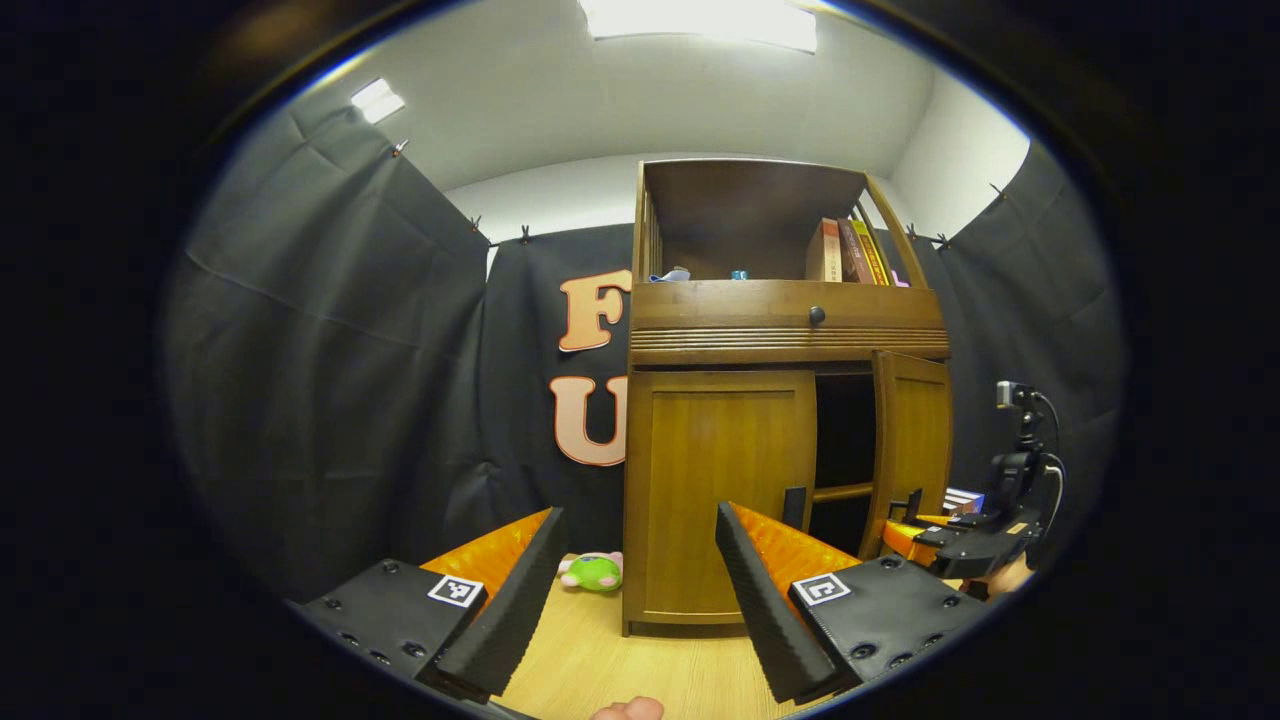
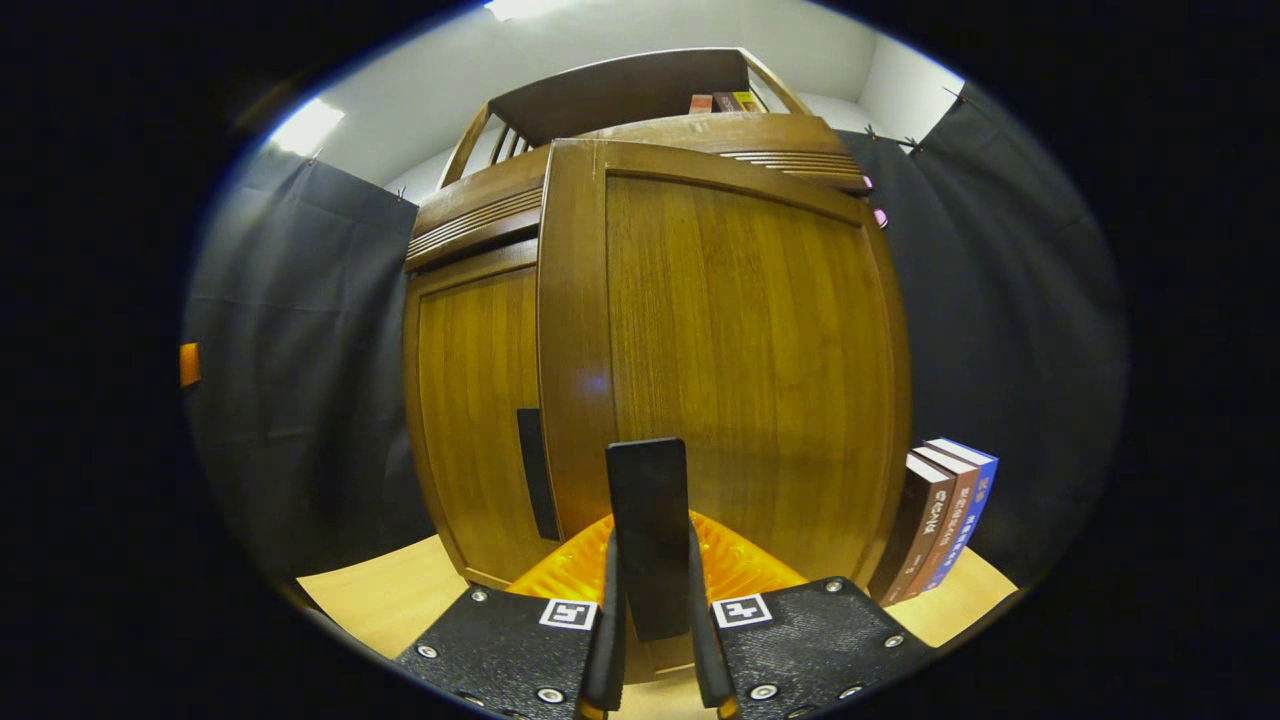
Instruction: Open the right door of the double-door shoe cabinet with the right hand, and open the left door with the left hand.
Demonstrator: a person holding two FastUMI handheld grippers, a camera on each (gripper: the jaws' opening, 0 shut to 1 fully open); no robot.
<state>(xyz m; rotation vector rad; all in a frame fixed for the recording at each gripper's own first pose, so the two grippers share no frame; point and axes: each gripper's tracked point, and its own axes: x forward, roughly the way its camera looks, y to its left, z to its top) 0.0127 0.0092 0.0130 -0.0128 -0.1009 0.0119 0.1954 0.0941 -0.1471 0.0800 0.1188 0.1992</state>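
Shoe cabinet (image 1: 735,500): brown wood, standing on a pale wooden table (image 1: 610,665) against black cloth walls, under a white ceiling with bright light panels. Upper shelf open, holding books (image 1: 848,252) at its right end; a drawer with a dark knob (image 1: 816,315) below it.
Left door (image 1: 720,495): closed, with a dark handle (image 1: 794,507) at its inner edge.
Right door (image 1: 908,450): swung partly open, dark interior showing beside it.
Left gripper (image 1: 632,570): held back from the cabinet, jaws spread wide, nothing between them.
Right gripper (image 2: 652,610): at the right door, jaws clamped on the door's dark handle (image 2: 648,530), both fingers pressing its sides.
Green plush toy (image 1: 594,571): on the table, left of the cabinet's foot.
Second stack of books (image 2: 945,515): standing upright on the table, just right of the cabinet.
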